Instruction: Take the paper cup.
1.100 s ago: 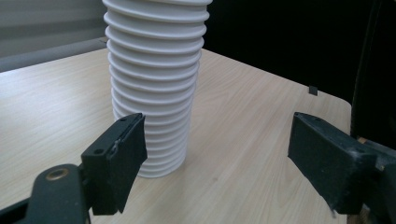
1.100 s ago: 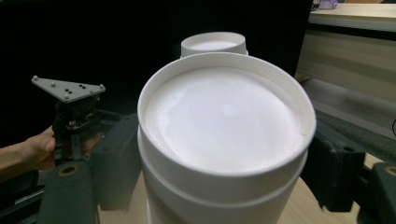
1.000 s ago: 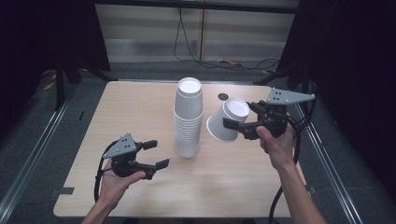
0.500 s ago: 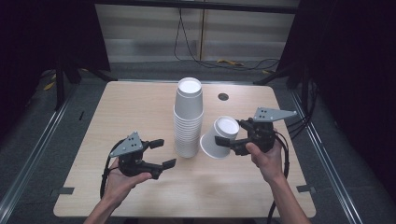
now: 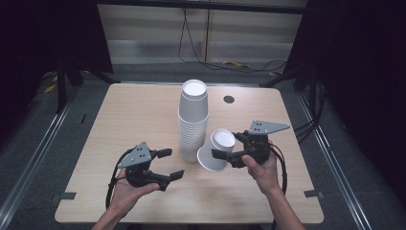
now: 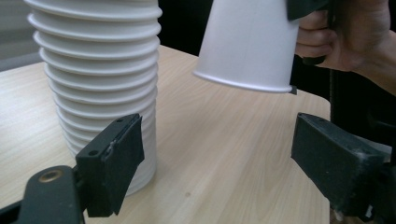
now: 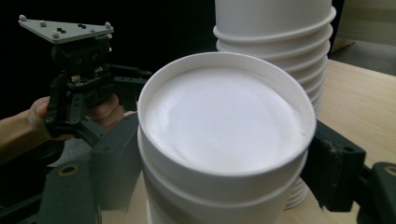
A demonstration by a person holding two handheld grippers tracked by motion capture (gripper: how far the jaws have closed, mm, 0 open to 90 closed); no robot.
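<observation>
A tall stack of upside-down white paper cups stands mid-table. Just right of its base, my right gripper is shut on a single white cup, bottom up and tilted, its rim a little above the wood. In the right gripper view that cup sits between both pads, with the stack behind it. My left gripper is at the stack's front left. Its jaws have just been opening and nothing is between them. In the left gripper view the stack and the held cup lie ahead.
The light wooden table has a small dark hole at the back right. Metal rails run along both sides on the floor, and cables lie on the floor behind the table.
The right hand has come down and toward me with the cup, from beside the stack's upper half to beside its base. The left hand has stayed about where it was.
</observation>
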